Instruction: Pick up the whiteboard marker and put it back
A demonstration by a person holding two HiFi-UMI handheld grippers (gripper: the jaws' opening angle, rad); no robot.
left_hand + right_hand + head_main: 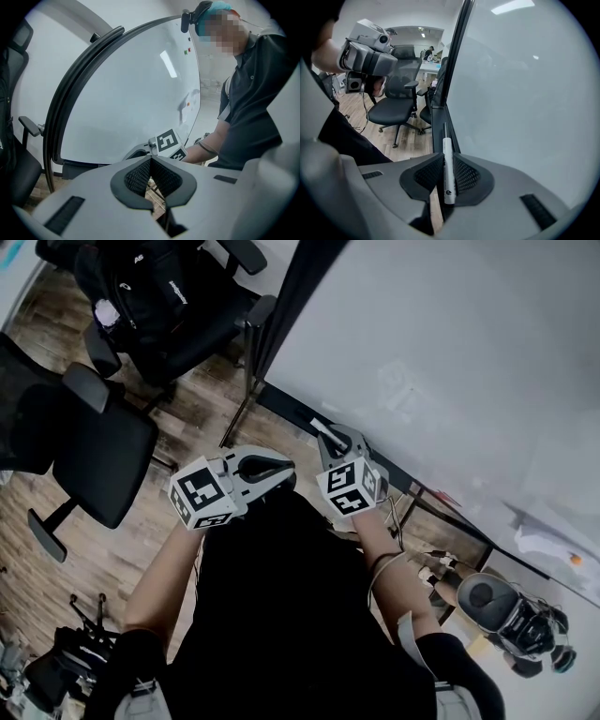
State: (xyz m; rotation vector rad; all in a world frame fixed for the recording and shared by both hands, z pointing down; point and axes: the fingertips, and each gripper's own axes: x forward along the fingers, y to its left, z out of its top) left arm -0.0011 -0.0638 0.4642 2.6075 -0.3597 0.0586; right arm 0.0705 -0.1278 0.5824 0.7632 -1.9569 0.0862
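While the right tool (446, 157) is pinching the thin white plastic whiteboard marker (448, 180) by its back half, the pen points along the black ledge (438, 123) at the bottom of the big white whiteboard (525, 93). The left tool (151, 161) is pressed together with nothing in it and hangs off to the side. I think the pen is light, stiff and smooth, so it could slip or tip, and a soft squeeze nearer its middle looks best.

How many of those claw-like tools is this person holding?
2. The left gripper is shut and empty, in the person's left hand. The right gripper is beside it, shut on a marker at the whiteboard's bottom edge. No others show.
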